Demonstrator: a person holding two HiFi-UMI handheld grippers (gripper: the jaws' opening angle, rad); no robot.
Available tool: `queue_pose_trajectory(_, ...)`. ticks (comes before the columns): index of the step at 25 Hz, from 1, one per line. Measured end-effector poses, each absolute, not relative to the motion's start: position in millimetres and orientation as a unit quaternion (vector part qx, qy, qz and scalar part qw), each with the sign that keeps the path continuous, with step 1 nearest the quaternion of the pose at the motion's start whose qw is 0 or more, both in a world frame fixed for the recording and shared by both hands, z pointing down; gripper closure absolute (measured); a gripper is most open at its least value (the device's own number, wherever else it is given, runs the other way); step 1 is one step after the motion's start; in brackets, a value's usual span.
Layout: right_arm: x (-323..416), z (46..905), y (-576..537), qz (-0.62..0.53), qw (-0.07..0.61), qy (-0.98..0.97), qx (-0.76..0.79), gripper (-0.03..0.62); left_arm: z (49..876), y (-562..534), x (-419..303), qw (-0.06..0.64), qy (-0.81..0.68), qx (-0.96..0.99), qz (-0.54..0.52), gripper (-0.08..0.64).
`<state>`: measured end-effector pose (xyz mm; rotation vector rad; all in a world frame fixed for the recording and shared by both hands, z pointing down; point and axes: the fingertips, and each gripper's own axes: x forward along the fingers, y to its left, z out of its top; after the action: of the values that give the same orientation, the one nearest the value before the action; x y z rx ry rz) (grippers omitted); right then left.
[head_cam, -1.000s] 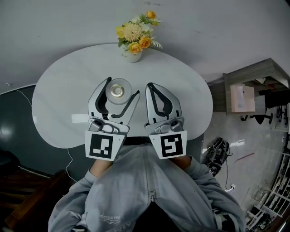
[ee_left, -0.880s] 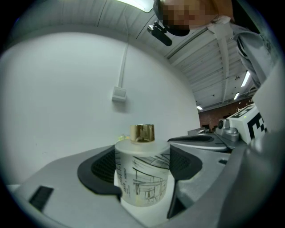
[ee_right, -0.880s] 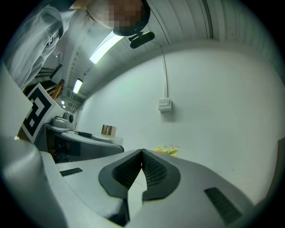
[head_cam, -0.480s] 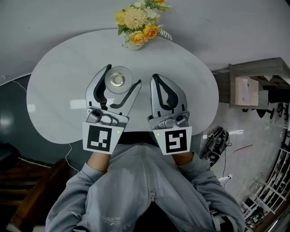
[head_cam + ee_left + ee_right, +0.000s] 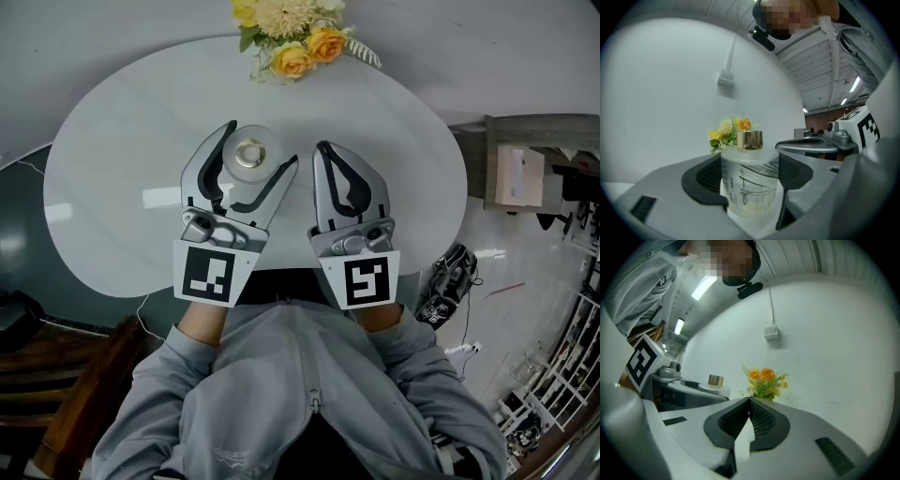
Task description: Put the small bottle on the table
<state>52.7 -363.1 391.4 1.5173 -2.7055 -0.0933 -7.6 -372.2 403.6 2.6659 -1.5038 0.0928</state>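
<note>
The small bottle (image 5: 249, 155) is frosted glass with a gold cap and printed line drawings (image 5: 750, 185). My left gripper (image 5: 261, 145) is shut on it, one dark pad pressed on each side, over the middle of the white oval table (image 5: 122, 187). Whether the bottle's base touches the tabletop cannot be told. My right gripper (image 5: 323, 148) sits just to the right of the left one, jaws shut together with nothing between them (image 5: 749, 401). In the right gripper view the bottle's cap (image 5: 715, 379) shows to the left, above the left gripper's jaw.
A vase of yellow and orange flowers (image 5: 300, 37) stands at the table's far edge, beyond both grippers. A wooden cabinet (image 5: 525, 169) stands right of the table and a dark bag (image 5: 445, 295) lies on the floor there. A cable (image 5: 141, 323) hangs at the table's near left.
The head view has tipped, so the flowers slid to the top edge. Both grippers keep nearly the same poses, and the left one still clamps the bottle.
</note>
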Motion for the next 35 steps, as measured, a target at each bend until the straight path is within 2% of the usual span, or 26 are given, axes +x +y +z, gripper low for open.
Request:
queue_pose_trajectory(18, 48, 485, -372, 0.004, 0.052, -0.868, 0.493, 0.566, 494, -382, -3, 0.051, -0.466, 0.881, 0.066, 0.227)
queue_pose_trajectory(35, 43, 522, -379, 0.027, 0.077, -0.864, 0.497, 0.566, 550, -389, 3, 0.076, -0.450, 0.883, 0.108, 0.227)
